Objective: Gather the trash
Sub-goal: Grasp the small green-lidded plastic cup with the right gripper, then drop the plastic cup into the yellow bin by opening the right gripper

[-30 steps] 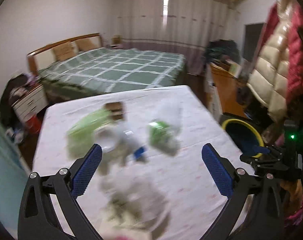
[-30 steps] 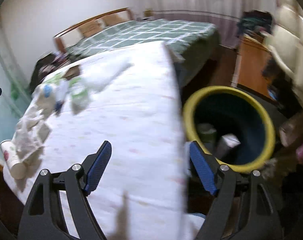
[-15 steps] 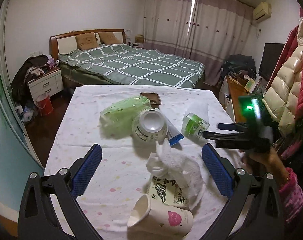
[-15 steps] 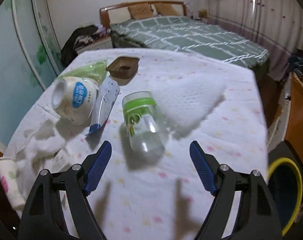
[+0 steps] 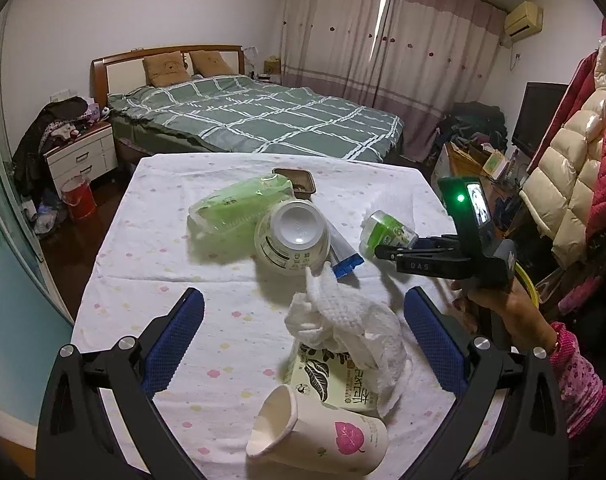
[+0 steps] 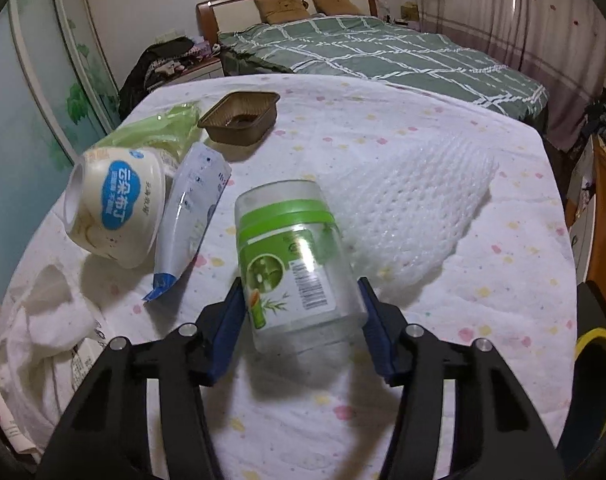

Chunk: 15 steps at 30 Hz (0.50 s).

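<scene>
A clear plastic jar (image 6: 295, 256) with a green label lies on its side on the white tablecloth (image 6: 483, 280). My right gripper (image 6: 300, 286) has its jaws closing, and the blue pads touch both sides of the jar. The left wrist view shows that gripper (image 5: 377, 254) at the jar (image 5: 387, 232), held by a hand in a pink sleeve. My left gripper (image 5: 303, 304) stands open above a crumpled white tissue (image 5: 343, 320), with nothing gripped. Nearer lie a paper cup (image 5: 319, 436) and a leaf-printed packet (image 5: 335, 380).
Left of the jar lie a white pudding cup (image 6: 111, 208), a blue-and-white pouch (image 6: 191, 216), a green bag (image 6: 159, 128) and a brown tray (image 6: 241, 118). White foam netting (image 6: 415, 184) lies to its right. A yellow-rimmed bin (image 6: 597, 380) stands past the table's right edge.
My right gripper swung from the bin to the table, came up to the jar, and its jaws narrowed from wide apart to touching it. The left view went from blurred to steady.
</scene>
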Motion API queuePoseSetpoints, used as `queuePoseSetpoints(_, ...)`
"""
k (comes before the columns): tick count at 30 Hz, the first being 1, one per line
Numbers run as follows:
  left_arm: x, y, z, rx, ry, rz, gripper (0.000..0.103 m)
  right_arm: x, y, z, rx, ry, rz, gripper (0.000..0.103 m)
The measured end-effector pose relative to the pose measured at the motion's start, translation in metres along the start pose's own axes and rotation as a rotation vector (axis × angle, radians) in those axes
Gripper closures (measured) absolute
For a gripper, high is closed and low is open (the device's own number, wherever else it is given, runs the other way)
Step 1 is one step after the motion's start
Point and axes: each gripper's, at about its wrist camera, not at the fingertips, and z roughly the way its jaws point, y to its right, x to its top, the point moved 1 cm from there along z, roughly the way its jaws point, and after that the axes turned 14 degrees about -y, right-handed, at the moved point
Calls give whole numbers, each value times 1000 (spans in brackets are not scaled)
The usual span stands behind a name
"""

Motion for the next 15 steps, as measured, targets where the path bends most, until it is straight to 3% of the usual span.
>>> queuePoseSetpoints(15,-1,12,8,-15,-6,21,5,-56,3,-85,26,131,23,54)
